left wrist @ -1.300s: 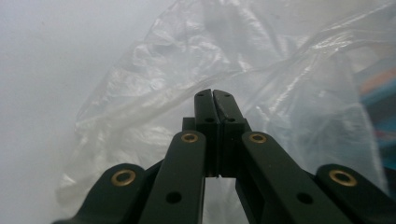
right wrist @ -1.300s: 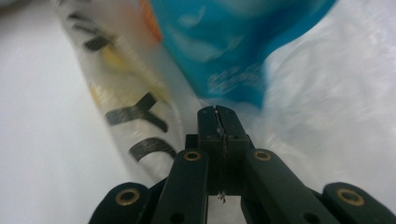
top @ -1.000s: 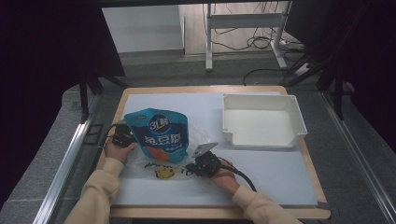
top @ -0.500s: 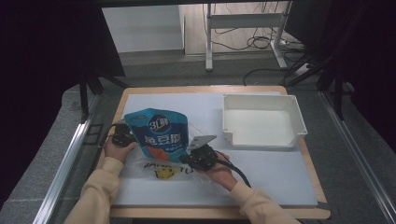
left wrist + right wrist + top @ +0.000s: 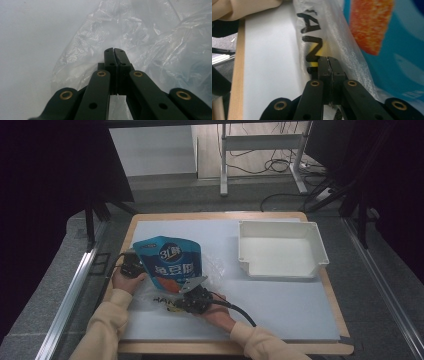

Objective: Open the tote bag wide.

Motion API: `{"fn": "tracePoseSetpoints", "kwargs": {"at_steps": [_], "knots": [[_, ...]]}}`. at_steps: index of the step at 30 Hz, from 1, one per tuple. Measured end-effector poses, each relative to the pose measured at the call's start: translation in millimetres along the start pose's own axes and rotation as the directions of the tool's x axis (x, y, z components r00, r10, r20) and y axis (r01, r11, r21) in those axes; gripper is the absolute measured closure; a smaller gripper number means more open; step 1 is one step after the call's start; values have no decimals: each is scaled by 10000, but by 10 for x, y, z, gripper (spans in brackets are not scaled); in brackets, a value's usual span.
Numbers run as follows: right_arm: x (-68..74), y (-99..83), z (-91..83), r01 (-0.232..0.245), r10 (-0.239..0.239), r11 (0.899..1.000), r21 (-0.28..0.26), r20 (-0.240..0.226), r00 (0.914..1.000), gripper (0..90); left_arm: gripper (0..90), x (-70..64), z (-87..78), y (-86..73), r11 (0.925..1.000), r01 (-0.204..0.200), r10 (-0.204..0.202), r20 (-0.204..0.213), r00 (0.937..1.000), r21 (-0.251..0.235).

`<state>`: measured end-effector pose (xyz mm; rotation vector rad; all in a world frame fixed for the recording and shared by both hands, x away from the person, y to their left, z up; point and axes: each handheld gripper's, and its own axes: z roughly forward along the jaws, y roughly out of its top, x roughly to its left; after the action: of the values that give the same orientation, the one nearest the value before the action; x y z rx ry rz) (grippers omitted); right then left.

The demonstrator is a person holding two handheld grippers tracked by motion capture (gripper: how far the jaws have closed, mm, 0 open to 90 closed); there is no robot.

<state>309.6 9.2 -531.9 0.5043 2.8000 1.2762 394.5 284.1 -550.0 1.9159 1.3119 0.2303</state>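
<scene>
Both tools sit low on the counter (image 5: 280, 305) in the high view: the left tool (image 5: 131, 268) beside the blue snack pouch (image 5: 169, 262), the right tool (image 5: 196, 300) at the pouch's lower edge, over the clear plastic bag (image 5: 165, 297). A white tray (image 5: 280, 249) stands well apart at the far right. From the left gripper view, the left tool (image 5: 114, 51) is clenched on the crinkled clear plastic bag (image 5: 140, 37). From the right gripper view, the right tool (image 5: 328, 61) is clenched on the bag's printed edge (image 5: 312, 37), with the blue pouch (image 5: 397, 50) just beside it.
</scene>
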Motion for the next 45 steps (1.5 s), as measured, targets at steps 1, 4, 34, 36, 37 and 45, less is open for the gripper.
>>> {"fn": "tracePoseSetpoints", "kwargs": {"at_steps": [1, 4, 34, 36, 37, 45], "knots": [[19, -4, 4, 63, -63, 10000, -20, -66, 10000, 890, 900, -4, -1, -1, 10000, -15, 15, -26, 10000, 0], [83, -21, 24, 274, -272, 9996, 49, -388, 9989, 890, 900, -12, -3, -1, 10000, -48, 48, -28, 10000, -23], [-190, 30, -17, -82, 77, 9999, 67, 731, 9973, 891, 900, -22, 2, -5, 10000, -68, 68, 4, 10000, 17], [-137, 43, 80, 19, -31, 9998, 202, 607, 9982, 891, 900, -24, 2, -5, 10000, -73, 73, 5, 10000, 17], [-106, 51, 123, -4, -11, 9995, 302, 520, 9986, 891, 900, -27, 3, -6, 10000, -86, 86, -1, 10000, 19], [71, 57, 268, 226, -217, 9993, 289, -303, 9993, 892, 900, -36, 4, -7, 9999, -153, 153, -24, 9999, 13]]}}
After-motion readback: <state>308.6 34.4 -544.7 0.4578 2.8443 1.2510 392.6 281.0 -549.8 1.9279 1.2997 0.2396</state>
